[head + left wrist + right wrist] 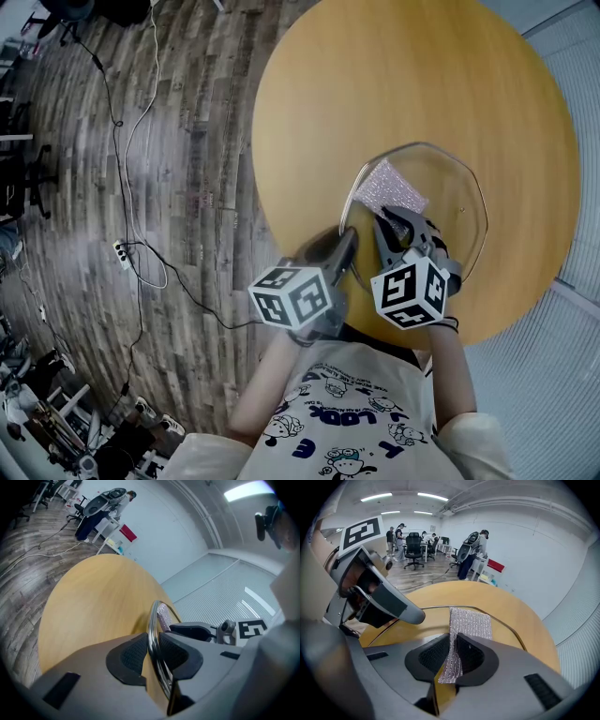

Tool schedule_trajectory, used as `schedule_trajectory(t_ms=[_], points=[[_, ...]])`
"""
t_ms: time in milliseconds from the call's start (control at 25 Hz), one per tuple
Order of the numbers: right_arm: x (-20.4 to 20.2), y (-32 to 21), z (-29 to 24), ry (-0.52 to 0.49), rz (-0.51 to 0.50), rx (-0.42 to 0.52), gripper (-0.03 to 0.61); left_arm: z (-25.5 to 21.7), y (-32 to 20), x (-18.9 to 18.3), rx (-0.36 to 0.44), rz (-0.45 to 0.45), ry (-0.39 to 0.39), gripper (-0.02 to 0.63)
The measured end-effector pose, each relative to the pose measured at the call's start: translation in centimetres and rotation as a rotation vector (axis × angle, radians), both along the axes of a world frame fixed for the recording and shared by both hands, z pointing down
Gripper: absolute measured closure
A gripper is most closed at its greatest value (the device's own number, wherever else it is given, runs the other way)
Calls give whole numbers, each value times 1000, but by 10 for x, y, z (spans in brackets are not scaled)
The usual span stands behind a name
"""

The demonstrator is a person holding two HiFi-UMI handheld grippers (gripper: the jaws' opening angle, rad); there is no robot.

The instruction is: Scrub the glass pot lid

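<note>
The glass pot lid point(450, 202) is held tilted above the round wooden table point(394, 84). My left gripper point(349, 246) is shut on its metal rim point(152, 634) at the near left edge. My right gripper point(392, 228) is shut on a silvery scrubbing cloth point(389, 190), which lies against the lid's glass at its upper left. In the right gripper view the cloth point(466, 625) runs up from between the pads, with the lid rim point(440, 607) curving behind it and the left gripper point(401, 606) at left.
The table's near edge point(281, 234) drops to a wood-plank floor with cables and a power strip point(122, 253). People and office chairs point(412, 545) stand at the far side of the room. A ribbed wall point(572, 56) borders the table on the right.
</note>
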State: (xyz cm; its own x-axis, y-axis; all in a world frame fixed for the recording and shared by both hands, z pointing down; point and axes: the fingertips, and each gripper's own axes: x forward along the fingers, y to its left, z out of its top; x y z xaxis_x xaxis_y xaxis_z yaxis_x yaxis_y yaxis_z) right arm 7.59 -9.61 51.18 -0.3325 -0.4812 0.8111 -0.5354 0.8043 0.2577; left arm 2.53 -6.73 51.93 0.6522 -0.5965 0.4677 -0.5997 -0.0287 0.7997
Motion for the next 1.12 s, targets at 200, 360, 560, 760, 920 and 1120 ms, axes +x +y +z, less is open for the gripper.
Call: schedule_trajectory(t_ms=[200, 360, 560, 760, 920, 1120], points=[[7, -12, 4, 18, 4, 6, 514, 3, -5, 1, -2, -8, 0, 528], [15, -15, 4, 46, 12, 18, 515, 1, -4, 0, -3, -7, 2, 528], [28, -24, 6, 79, 29, 28, 514, 1, -4, -1, -8, -9, 1, 528], [45, -32, 5, 103, 54, 44, 514, -1, -4, 2, -8, -13, 2, 528], [56, -38, 7, 130, 65, 55, 515, 0, -5, 2, -12, -13, 5, 528], [67, -42, 8, 179, 52, 66, 514, 0, -7, 3, -13, -14, 2, 528]])
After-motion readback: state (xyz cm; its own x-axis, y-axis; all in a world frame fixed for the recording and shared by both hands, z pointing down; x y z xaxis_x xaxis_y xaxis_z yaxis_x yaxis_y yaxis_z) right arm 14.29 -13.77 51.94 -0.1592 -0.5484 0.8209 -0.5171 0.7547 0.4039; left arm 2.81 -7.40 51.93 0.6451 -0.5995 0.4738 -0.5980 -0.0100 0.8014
